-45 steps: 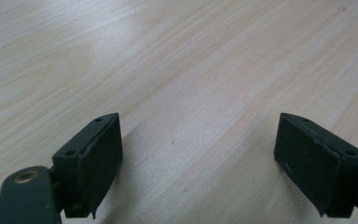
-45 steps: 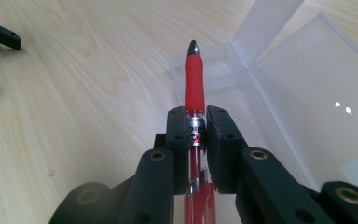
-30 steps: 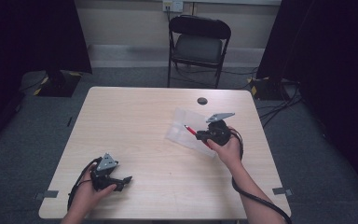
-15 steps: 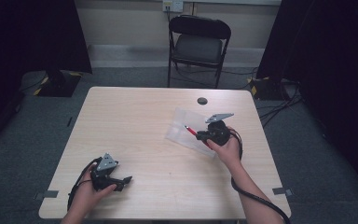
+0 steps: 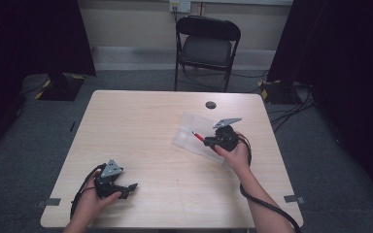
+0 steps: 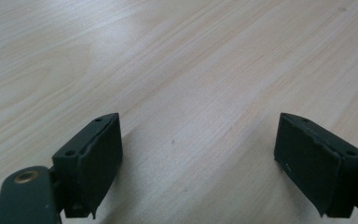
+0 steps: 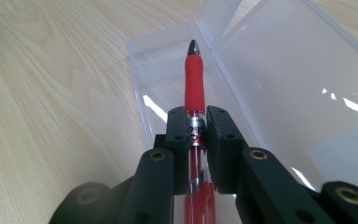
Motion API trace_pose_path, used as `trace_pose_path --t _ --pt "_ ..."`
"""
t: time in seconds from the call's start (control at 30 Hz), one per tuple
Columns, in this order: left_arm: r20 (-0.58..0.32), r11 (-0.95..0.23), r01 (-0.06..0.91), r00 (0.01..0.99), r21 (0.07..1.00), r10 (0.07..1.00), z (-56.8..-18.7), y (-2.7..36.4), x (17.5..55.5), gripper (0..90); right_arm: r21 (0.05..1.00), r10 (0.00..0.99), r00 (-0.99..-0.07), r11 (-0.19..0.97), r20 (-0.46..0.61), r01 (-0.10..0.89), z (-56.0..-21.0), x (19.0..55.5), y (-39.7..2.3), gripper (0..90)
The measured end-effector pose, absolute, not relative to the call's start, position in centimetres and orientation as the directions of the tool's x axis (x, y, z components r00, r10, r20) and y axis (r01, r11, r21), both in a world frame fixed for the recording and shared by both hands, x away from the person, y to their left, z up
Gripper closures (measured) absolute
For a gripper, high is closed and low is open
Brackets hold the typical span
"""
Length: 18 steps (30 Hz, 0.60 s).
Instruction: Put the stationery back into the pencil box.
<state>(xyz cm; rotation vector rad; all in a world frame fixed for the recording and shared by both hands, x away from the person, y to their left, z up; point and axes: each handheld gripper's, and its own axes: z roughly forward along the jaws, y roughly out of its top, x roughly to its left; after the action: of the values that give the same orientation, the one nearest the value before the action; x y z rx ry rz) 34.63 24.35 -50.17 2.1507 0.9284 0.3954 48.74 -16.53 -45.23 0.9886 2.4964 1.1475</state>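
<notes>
Right gripper view showed the right tongs (image 7: 196, 128) clamped on a red plastic pen (image 7: 194, 84) over a clear plastic case (image 7: 279, 70) near the worktop's (image 5: 150, 126) right edge; the left tongs (image 6: 205, 158) gaped empty.

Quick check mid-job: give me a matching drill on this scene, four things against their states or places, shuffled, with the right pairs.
Things:
1. red pen
2. clear plastic case
3. left gripper
4. folding chair

States or places:
A. open, low over bare table
B. on the floor beyond the table
C. clamped in the right gripper
D. lying open on the table, lid flat

Pairs: 1-C, 2-D, 3-A, 4-B
</notes>
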Motion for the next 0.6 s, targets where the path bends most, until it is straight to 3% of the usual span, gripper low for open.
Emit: trace_pose_path --t 0.6 --pt "-0.011 -0.458 0.493 0.690 0.739 0.724 -50.17 24.35 34.63 15.1 0.727 0.647 -0.761 0.497 0.052 0.473 -46.00 48.96 -16.35 80.0"
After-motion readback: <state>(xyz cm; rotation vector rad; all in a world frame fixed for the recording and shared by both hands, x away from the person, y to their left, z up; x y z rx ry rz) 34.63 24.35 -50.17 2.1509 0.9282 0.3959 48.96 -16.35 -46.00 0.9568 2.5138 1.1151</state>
